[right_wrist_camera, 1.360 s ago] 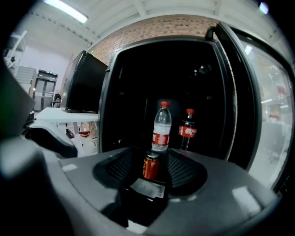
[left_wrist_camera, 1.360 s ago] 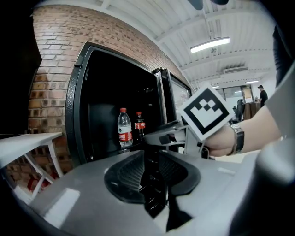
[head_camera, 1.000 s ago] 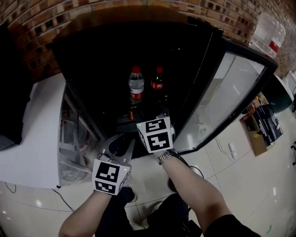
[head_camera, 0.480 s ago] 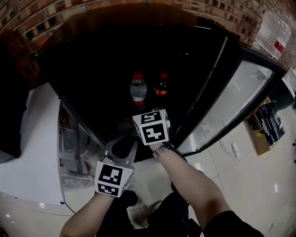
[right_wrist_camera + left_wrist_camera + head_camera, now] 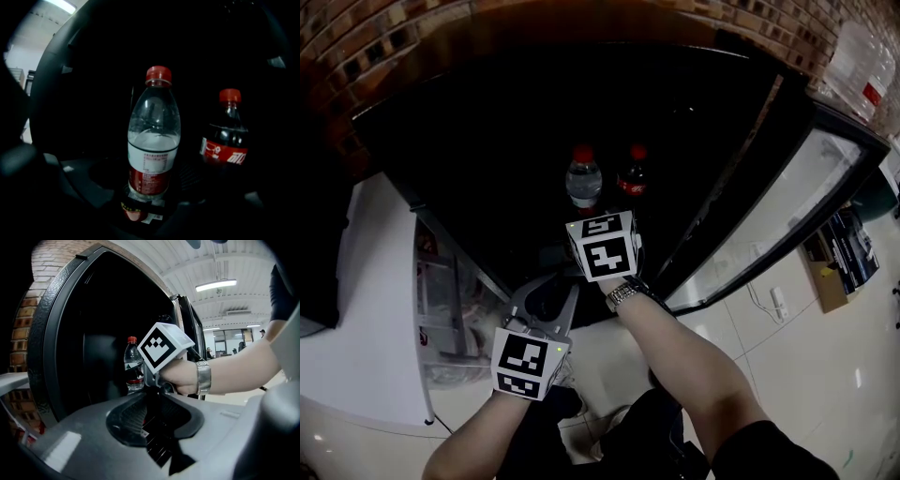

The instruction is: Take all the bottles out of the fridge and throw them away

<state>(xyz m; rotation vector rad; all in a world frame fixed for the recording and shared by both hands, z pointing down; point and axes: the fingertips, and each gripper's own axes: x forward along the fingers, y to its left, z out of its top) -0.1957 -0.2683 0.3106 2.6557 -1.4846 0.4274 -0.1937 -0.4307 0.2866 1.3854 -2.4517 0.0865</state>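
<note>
Head view. The fridge point(image 5: 487, 122) stands open, its door point(image 5: 769, 216) swung out to the right. Inside, a water bottle point(image 5: 583, 180) and a cola bottle point(image 5: 631, 173) stand upright side by side. The right gripper point(image 5: 598, 221) is inside the opening. Its cube hides its fingers, and the water bottle stands just beyond them. The left gripper point(image 5: 546, 292) sits lower, at the fridge's front edge. Both bottles are well beyond its fingers.

Left gripper view. We find the grey fingers point(image 5: 93, 446) closed pad to pad, with nothing between them. Ahead of the tips we see the hand point(image 5: 180, 376) that holds the right gripper, a watch point(image 5: 203, 377) on its wrist. The water bottle stands farther ahead, left of that hand.

Right gripper view. The jaws stand wide apart and have just been opening. The water bottle stands upright on the midline between the dark fingers point(image 5: 70, 187), its base at their tips. Neither pad presses on it, so we record no grip. The cola bottle stands to the right, outside the right finger and apart from the water bottle. A small red-and-yellow labelled item point(image 5: 133, 211) shows just below the water bottle's base. We cannot identify it.
</note>
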